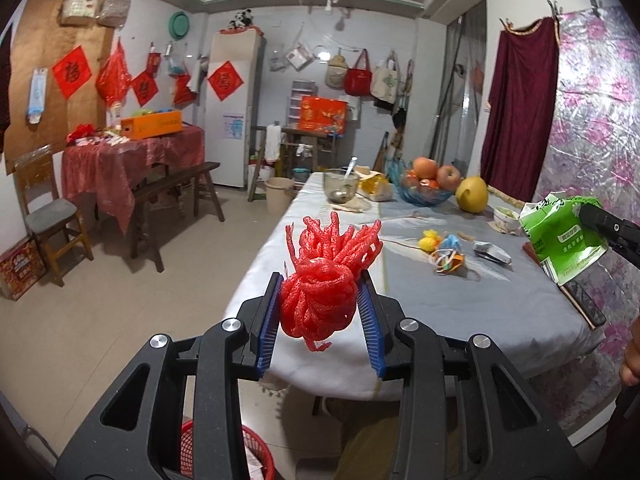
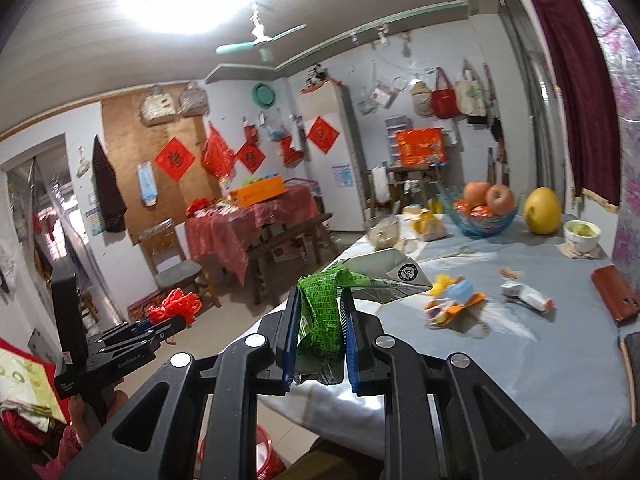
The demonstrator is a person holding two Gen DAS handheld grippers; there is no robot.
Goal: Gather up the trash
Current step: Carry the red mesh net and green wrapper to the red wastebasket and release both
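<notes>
Left gripper (image 1: pixel 320 300) clamped on crumpled red foam fruit netting (image 1: pixel 320 292), raised above near edge of grey-clothed tabletop (image 1: pixel 460 300), over red plastic waste basket (image 1: pixel 192 452). Right gripper (image 2: pixel 320 320) clamped on flattened green-and-silver drink carton (image 2: pixel 324 312), above same tabletop edge.

Green carton (image 2: pixel 320 320) — in right gripper (image 2: pixel 320 320)

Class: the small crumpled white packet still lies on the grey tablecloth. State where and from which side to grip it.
Grip the white packet across its narrow middle, from straight above. It lies flat and elongated on the tablecloth, apart from the colourful scraps, so its long edges are free.
</notes>
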